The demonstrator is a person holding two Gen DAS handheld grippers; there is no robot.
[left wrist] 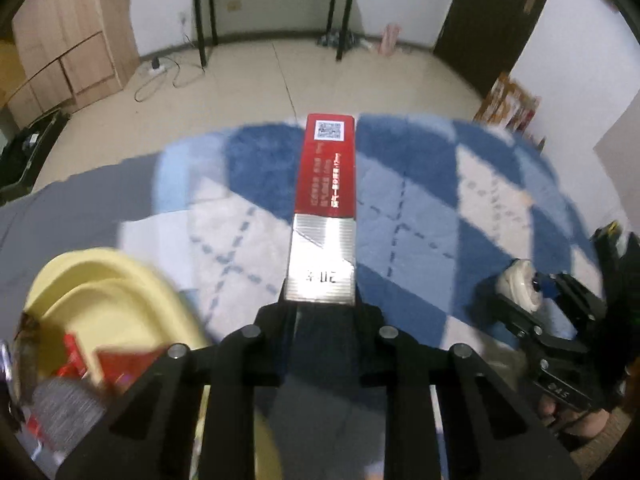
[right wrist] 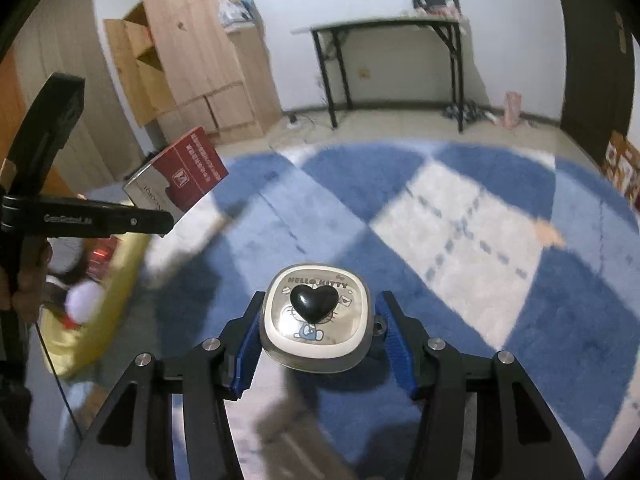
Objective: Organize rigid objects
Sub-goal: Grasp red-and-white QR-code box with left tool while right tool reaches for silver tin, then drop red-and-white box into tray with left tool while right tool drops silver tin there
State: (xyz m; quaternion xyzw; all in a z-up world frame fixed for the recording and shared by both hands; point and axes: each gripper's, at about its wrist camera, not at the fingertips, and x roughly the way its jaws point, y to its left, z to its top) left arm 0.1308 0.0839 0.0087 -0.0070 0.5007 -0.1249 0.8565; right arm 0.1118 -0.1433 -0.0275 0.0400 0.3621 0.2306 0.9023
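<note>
My left gripper (left wrist: 320, 312) is shut on a long red and silver box (left wrist: 325, 208), which sticks out forward above the blue and white rug (left wrist: 420, 208). The box also shows in the right wrist view (right wrist: 180, 172), held by the left gripper (right wrist: 160, 220). My right gripper (right wrist: 316, 332) is shut on a small rounded Hello Kitty case (right wrist: 316, 316) with a black heart on its lid. That gripper and the case show at the right of the left wrist view (left wrist: 520, 284).
A yellow basin (left wrist: 100, 300) with red and silver items lies at lower left; it shows blurred in the right wrist view (right wrist: 104, 304). A black-legged table (right wrist: 392, 24) and a wooden cabinet (right wrist: 200, 60) stand by the far wall. A dark door (left wrist: 488, 12) is at right.
</note>
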